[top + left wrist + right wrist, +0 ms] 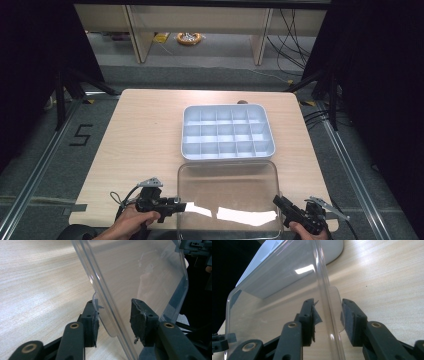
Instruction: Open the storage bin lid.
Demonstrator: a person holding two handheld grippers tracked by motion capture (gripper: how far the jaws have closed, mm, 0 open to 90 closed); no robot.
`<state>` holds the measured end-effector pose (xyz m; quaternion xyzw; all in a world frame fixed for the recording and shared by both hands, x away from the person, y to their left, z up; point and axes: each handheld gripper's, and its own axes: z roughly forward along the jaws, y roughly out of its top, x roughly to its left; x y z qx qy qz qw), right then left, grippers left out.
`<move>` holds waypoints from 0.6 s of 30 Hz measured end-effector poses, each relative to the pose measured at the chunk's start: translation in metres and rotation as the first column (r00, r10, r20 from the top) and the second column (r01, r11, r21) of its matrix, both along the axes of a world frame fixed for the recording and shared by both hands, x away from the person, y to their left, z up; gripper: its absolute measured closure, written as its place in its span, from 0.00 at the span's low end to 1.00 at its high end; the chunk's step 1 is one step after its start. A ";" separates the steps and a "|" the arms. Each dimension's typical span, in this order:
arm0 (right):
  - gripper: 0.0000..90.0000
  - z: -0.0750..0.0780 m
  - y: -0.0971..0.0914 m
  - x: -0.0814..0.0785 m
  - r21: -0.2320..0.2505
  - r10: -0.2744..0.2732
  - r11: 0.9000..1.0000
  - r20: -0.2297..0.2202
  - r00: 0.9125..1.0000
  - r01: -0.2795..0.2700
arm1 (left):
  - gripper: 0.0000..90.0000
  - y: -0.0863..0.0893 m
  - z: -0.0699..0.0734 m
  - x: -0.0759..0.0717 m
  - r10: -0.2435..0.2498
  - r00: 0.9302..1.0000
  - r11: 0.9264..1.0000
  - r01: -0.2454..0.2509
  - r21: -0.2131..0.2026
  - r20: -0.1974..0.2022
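Clearly the desk [140,130] is laid out for one job: a wooden top carrying just two things, so both hands can work without clutter. Toward its far half sits the tray [228,131], a pale grey box split into rows of small compartments, all of which look empty, lying flat and open at the top. Just in front of it, at the near edge, lies the lid [227,197], a clear plastic sheet with rounded corners, its far edge almost touching the tray's near wall, probably so that it need only travel a short way to cover the tray.

At the lid's left side is the left gripper [181,206]; in the left gripper view its jaws stand spread on either side of the lid's rim, not yet closed on it, one jaw beside a small tab on the edge. Opposite, the right gripper [276,201] meets the right side, and the right gripper view shows its jaws likewise spread astride the rim by its tab. Taking both sides at once would, I judge, keep so wide and thin a lid level.
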<state>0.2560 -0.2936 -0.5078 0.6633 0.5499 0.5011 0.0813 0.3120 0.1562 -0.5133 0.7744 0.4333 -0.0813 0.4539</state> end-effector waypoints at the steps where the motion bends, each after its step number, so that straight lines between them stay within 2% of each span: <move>1: 0.71 0.001 0.000 -0.001 -0.003 0.002 1.000 -0.017 1.000 -0.002 | 0.64 0.000 0.000 0.000 -0.001 1.000 1.000 0.001 0.002 -0.001; 2: 0.71 0.002 0.003 -0.001 0.023 -0.015 1.000 -0.044 0.999 0.016 | 0.63 0.000 -0.001 0.001 -0.004 1.000 1.000 0.004 0.004 -0.001; 3: 0.71 -0.001 0.002 0.001 0.028 -0.002 1.000 -0.016 1.000 0.002 | 0.63 0.000 -0.001 0.001 -0.005 1.000 1.000 0.005 0.004 -0.001; 4: 0.71 -0.002 0.001 0.001 -0.005 0.001 1.000 -0.031 1.000 -0.001 | 0.63 0.000 -0.002 0.001 -0.005 1.000 1.000 0.005 0.004 -0.002; 5: 0.70 -0.003 0.001 0.002 -0.007 -0.010 1.000 -0.034 0.999 0.009 | 0.63 0.000 -0.002 0.001 -0.006 1.000 1.000 0.006 0.004 -0.004; 6: 0.70 -0.003 0.000 0.001 -0.007 0.007 1.000 -0.032 0.999 -0.007 | 0.63 0.000 -0.002 0.001 -0.006 1.000 1.000 0.006 0.006 -0.006; 10: 0.69 -0.003 0.001 0.002 0.018 0.004 1.000 -0.040 0.999 -0.003 | 0.62 -0.001 -0.002 0.001 -0.011 1.000 1.000 0.012 0.015 -0.006; 11: 0.69 -0.006 0.001 0.003 -0.007 0.001 1.000 -0.023 1.000 -0.001 | 0.62 -0.001 -0.002 0.001 -0.013 1.000 1.000 0.013 0.018 -0.001; 12: 0.69 -0.006 0.001 0.003 -0.009 0.000 1.000 -0.025 1.000 0.000 | 0.62 -0.001 -0.002 0.000 -0.017 1.000 1.000 0.017 0.024 0.002; 13: 0.69 -0.004 0.001 0.002 -0.024 -0.003 1.000 -0.055 0.998 0.002 | 0.61 -0.001 -0.001 0.000 -0.021 1.000 0.999 0.021 0.028 0.006; 14: 0.69 -0.004 0.001 0.002 -0.024 -0.003 1.000 -0.055 0.998 0.002 | 0.61 -0.002 -0.001 0.000 -0.019 1.000 0.999 0.018 0.036 0.012; 15: 0.69 -0.003 0.003 0.001 0.026 -0.005 1.000 -0.077 0.997 0.007 | 0.61 -0.003 -0.001 -0.001 -0.011 1.000 0.999 0.010 0.050 0.019; 16: 0.69 -0.003 0.003 0.001 0.039 -0.005 0.999 -0.076 0.997 0.008 | 0.60 -0.003 -0.002 0.000 -0.018 1.000 0.999 0.017 0.046 0.014; 18: 0.69 -0.003 0.003 0.001 0.034 -0.002 0.999 -0.070 0.998 0.004 | 0.59 -0.002 -0.002 0.000 -0.007 1.000 0.999 0.007 0.053 0.009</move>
